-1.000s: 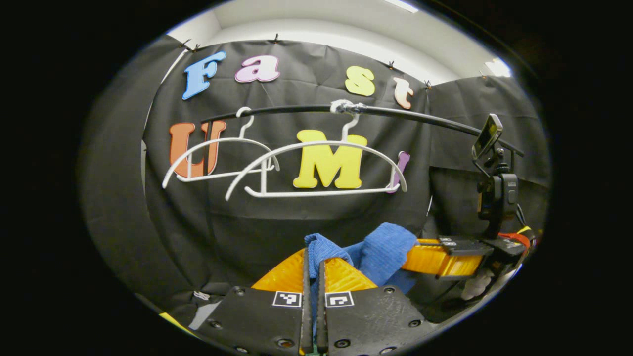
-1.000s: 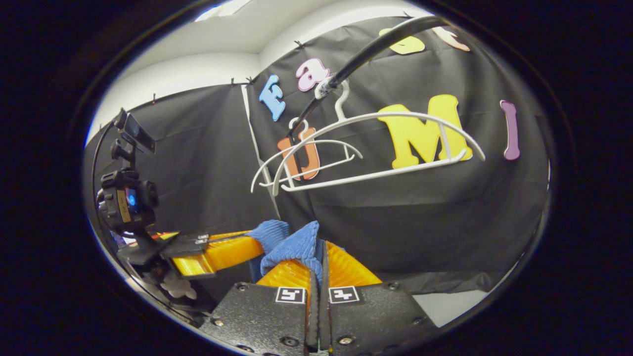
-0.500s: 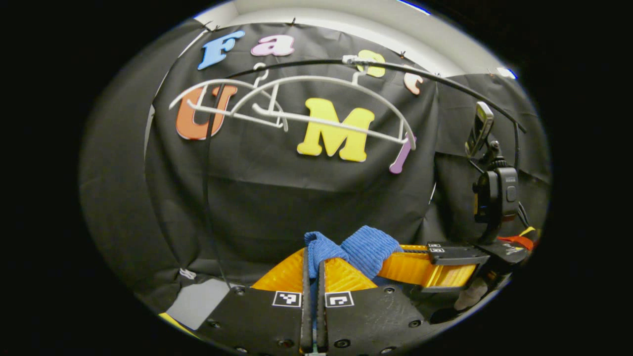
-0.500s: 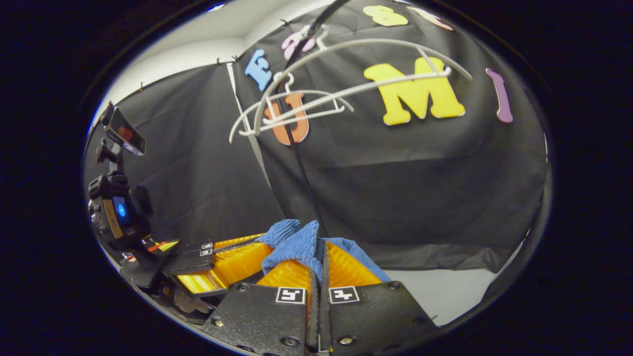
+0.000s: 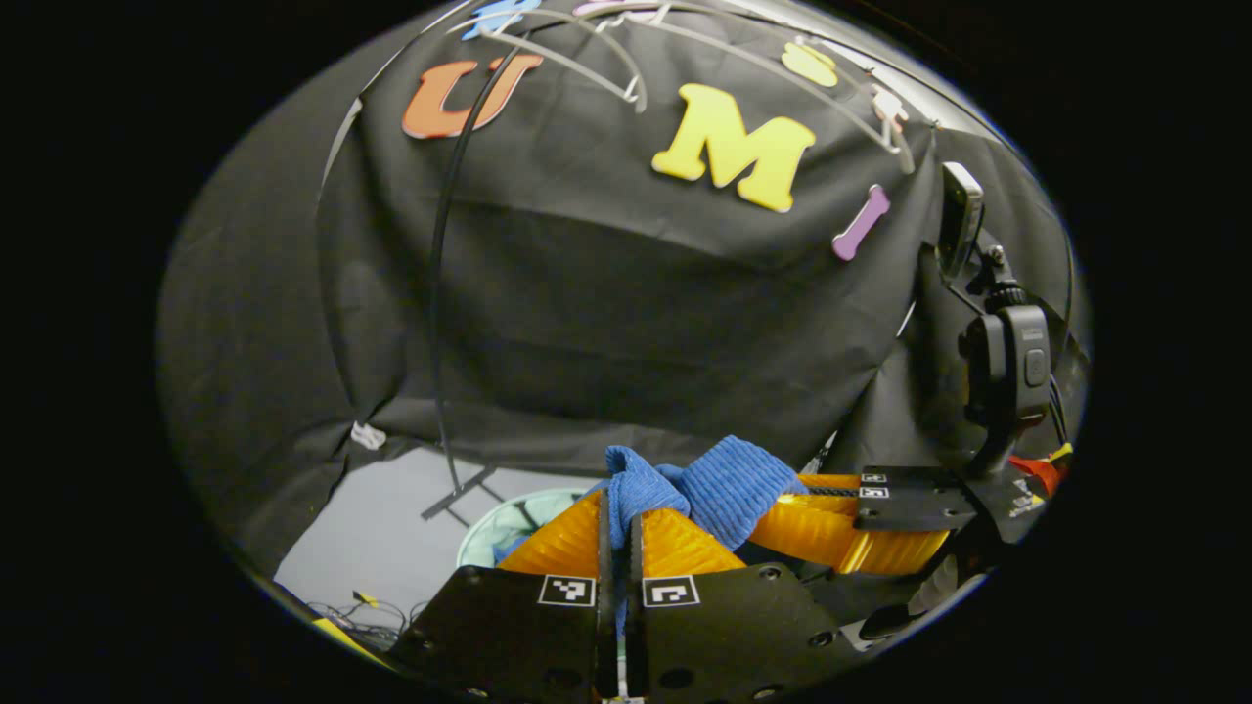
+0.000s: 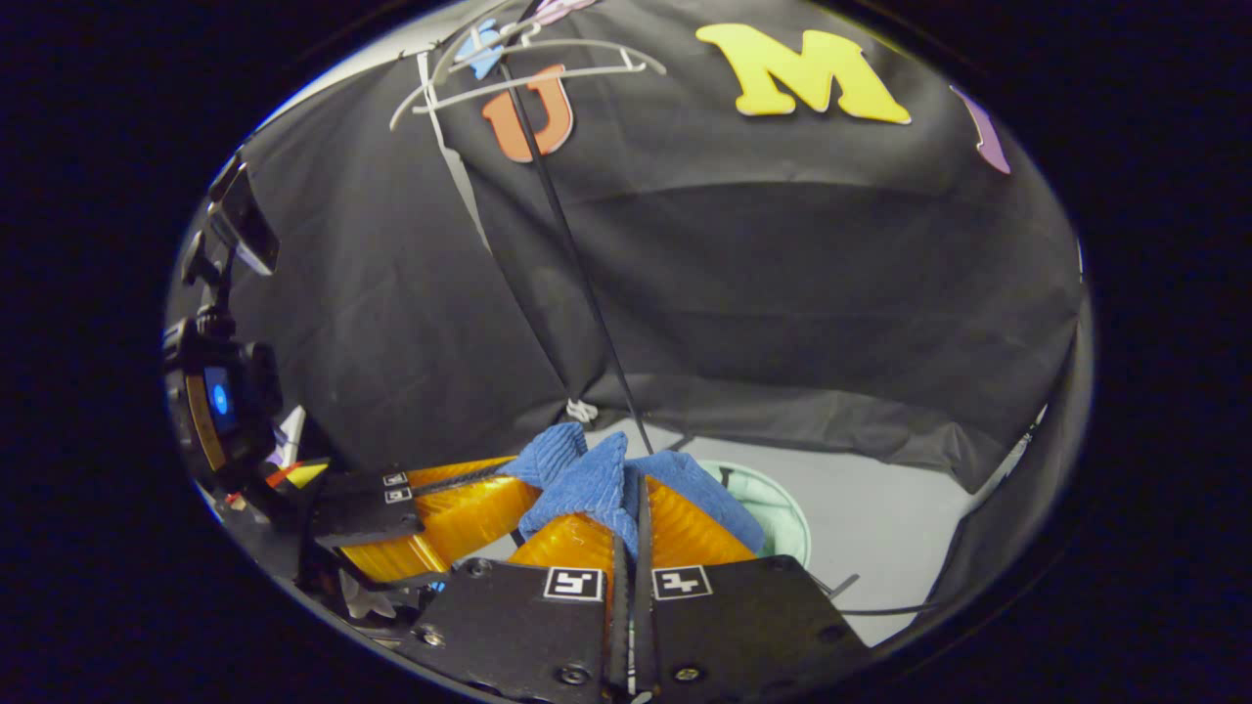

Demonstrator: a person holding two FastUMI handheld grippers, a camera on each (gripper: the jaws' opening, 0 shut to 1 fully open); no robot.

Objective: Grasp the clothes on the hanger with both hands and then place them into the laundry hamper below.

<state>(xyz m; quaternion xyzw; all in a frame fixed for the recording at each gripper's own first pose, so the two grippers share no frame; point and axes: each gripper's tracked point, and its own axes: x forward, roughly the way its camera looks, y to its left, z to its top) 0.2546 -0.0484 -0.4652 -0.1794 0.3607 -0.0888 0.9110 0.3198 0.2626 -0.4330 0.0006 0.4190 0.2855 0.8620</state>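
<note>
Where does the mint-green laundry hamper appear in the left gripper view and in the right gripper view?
Left gripper view: the laundry hamper sits low and left of centre, its rim showing just left of the left tool.
Right gripper view: the hamper sits low and right of centre, just right of the right tool.
Shared landmark: the blue garment that both tools hold, beside the hamper in each view.

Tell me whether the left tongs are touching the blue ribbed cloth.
Touching. In the left gripper view the left tongs are shut on the blue ribbed cloth, which bunches out from between their orange fingers.
</note>
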